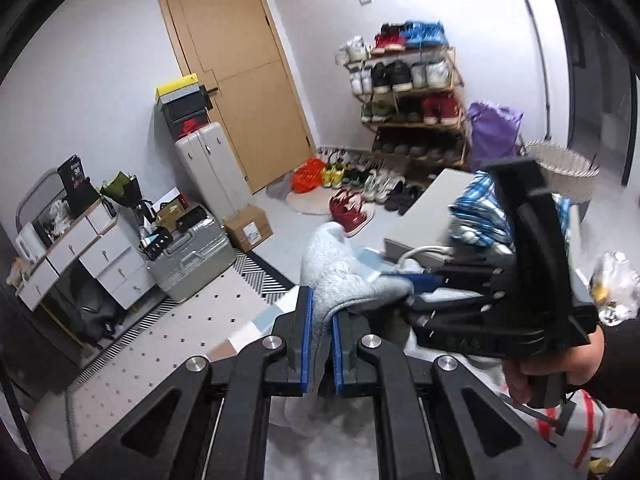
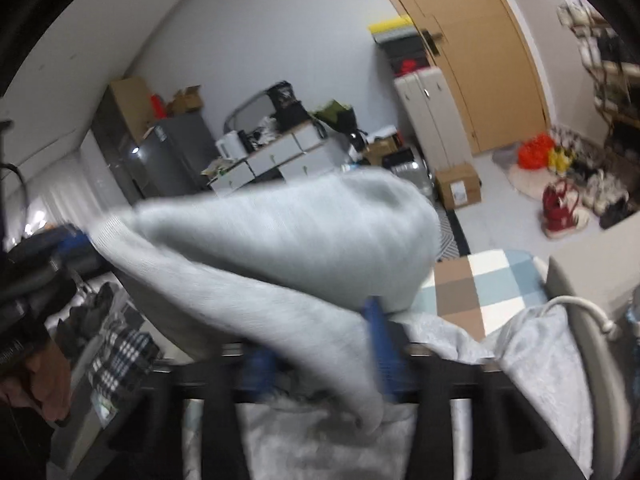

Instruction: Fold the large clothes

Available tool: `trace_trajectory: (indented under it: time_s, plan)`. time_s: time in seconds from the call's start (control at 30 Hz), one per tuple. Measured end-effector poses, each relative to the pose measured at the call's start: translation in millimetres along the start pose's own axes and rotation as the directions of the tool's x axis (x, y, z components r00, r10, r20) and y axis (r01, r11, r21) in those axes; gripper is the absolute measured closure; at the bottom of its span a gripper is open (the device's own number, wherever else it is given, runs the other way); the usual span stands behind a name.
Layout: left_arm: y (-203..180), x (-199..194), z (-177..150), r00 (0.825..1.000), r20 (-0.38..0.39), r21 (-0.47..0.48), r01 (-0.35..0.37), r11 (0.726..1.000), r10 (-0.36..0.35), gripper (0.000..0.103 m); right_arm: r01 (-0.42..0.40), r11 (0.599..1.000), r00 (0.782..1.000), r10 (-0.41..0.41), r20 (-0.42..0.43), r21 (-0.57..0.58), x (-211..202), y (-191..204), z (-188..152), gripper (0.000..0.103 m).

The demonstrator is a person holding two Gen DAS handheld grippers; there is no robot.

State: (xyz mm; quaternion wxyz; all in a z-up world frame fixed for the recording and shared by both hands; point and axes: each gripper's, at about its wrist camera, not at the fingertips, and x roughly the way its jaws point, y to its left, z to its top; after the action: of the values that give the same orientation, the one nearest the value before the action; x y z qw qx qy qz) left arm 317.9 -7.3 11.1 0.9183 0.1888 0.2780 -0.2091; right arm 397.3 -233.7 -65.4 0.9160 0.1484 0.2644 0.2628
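I see one grey garment (image 1: pixel 340 276), lifted off the surface and stretched between my two grippers. My left gripper (image 1: pixel 320 344) has its blue pads (image 1: pixel 305 340) pressed together on a fold of the cloth, which rises from the jaws and hangs away to the right. In the right wrist view the same grey garment (image 2: pixel 280 248) drapes over my right gripper (image 2: pixel 320 356); cloth lies between its two blue pads (image 2: pixel 378 344), but motion blur keeps me from telling whether they pinch it. One hand (image 1: pixel 560 364) grips the right tool's handle. Below lies a checked rug (image 2: pixel 492 280). Farther out I count one wooden door (image 1: pixel 240 80), one shoe rack (image 1: pixel 412 92) with four shelves, two silver suitcases, one cardboard box (image 1: pixel 249 228), one red bag (image 2: pixel 562 208) and one wicker basket (image 1: pixel 560 164).
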Motion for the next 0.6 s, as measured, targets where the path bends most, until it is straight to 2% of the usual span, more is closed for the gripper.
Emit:
trace_trajectory:
  time_s: [0.07, 0.13, 0.23, 0.33, 0.43, 0.5, 0.57, 0.6]
  plan:
    - [-7.4, -8.4, -16.5, 0.999, 0.024, -0.029, 0.039, 0.999, -0.038, 0.099, 0.013, 0.999, 0.999, -0.011, 0.036, -0.042, -21.3, 10.9, -13.1, 0.081]
    - [-15.0, -16.9, -36.9, 0.996, 0.053, -0.067, 0.081, 0.994, -0.078, 0.099, 0.015, 0.998, 0.999, -0.013, 0.033, -0.061, -33.5, 18.3, -26.1, 0.082]
    - [-22.9, -22.3, -66.5, 0.987, 0.068, -0.157, 0.155, 0.975, -0.146, 0.099, 0.026, 0.991, 0.999, -0.029, -0.019, -0.131, -49.8, 31.0, -63.2, 0.083]
    - [-33.1, -11.2, -100.4, 0.979, 0.054, -0.24, 0.205, 0.949, -0.197, 0.099, 0.053, 0.973, 0.988, -0.084, -0.128, -0.223, -49.4, 42.7, -98.4, 0.083]
    - [-44.5, 14.8, -127.9, 0.962, -0.01, -0.318, 0.256, 0.913, -0.273, 0.099, 0.092, 0.954, 0.956, -0.165, -0.242, -0.287, -36.8, 38.7, -130.9, 0.083]
    - [-51.7, 30.0, -139.9, 0.95, -0.054, -0.342, 0.273, 0.899, -0.308, 0.098, 0.12, 0.942, 0.912, -0.229, -0.339, -0.315, -23.2, 30.9, -155.3, 0.083]
    - [-56.7, 37.0, -146.7, 0.937, -0.074, -0.364, 0.294, 0.884, -0.342, 0.095, 0.134, 0.934, 0.876, -0.268, -0.401, -0.332, -15.7, 24.9, -169.9, 0.082]
    - [-56.9, 38.0, -146.4, 0.933, -0.076, -0.367, 0.303, 0.88, -0.353, 0.094, 0.139, 0.929, 0.866, -0.281, -0.414, -0.342, -13.6, 22.4, -173.4, 0.082]
